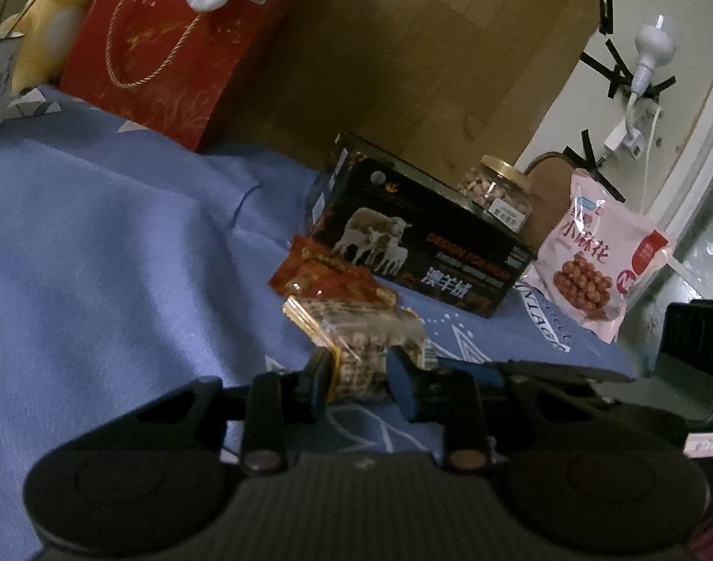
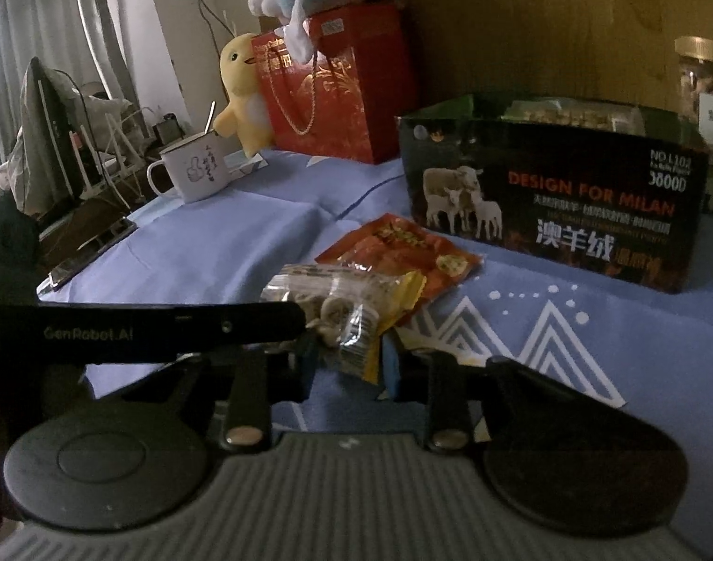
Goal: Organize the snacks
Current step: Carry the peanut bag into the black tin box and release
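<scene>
A clear crinkly snack packet (image 1: 356,346) lay low in the middle, on the blue tabletop (image 1: 99,243). It was pinched by both the left hand-held gripper (image 1: 358,385) and the right hand-held gripper (image 2: 347,355). It looked light, soft and slippery; its edges seemed best gripped.

— What can we read here?
— On the black box (image 2: 552,215) we read "DESIGN FOR MILAN", "NO.L102", "3800D". The left gripper (image 2: 342,327) bears "GenRobot.AI".

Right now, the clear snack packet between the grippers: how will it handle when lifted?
The clear snack packet looks crinkly and thin: probably light and floppy. Loose pieces inside may shift. Glossy film could slip from the left gripper.
</scene>
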Tool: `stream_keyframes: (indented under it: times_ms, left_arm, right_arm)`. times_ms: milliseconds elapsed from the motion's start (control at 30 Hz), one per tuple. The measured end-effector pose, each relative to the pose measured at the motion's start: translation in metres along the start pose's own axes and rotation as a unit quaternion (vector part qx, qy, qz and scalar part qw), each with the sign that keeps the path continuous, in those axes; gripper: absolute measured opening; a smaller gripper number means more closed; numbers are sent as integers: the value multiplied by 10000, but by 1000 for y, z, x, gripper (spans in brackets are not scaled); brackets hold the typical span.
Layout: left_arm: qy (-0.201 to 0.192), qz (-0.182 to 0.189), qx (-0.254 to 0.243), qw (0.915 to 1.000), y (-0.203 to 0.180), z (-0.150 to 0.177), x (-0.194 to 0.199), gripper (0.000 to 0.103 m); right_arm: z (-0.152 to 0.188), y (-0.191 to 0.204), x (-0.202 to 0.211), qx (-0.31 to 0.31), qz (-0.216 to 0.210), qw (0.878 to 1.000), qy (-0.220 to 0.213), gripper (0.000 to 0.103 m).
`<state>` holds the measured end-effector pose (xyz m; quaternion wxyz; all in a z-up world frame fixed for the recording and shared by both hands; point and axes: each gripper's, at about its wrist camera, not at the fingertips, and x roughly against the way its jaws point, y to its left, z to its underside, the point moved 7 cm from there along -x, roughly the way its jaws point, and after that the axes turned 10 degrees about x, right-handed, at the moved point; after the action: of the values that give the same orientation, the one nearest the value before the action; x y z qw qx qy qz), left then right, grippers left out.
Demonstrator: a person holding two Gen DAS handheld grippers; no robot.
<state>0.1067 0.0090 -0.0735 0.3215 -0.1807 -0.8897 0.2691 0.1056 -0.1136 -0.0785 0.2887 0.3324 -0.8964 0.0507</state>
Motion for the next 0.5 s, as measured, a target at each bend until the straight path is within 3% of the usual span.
stream_keyframes:
  times_ms: [367, 500]
  left_arm:
    - [-261, -46, -160, 9995, -16, 0, 12, 26]
    - [-326, 58, -152, 9993, -30, -15, 16, 26]
  right_arm:
    - [-3, 1, 9, -44, -3, 9998, -217, 30]
    - [-13, -3, 21, -165, -32, 9991, -395, 30]
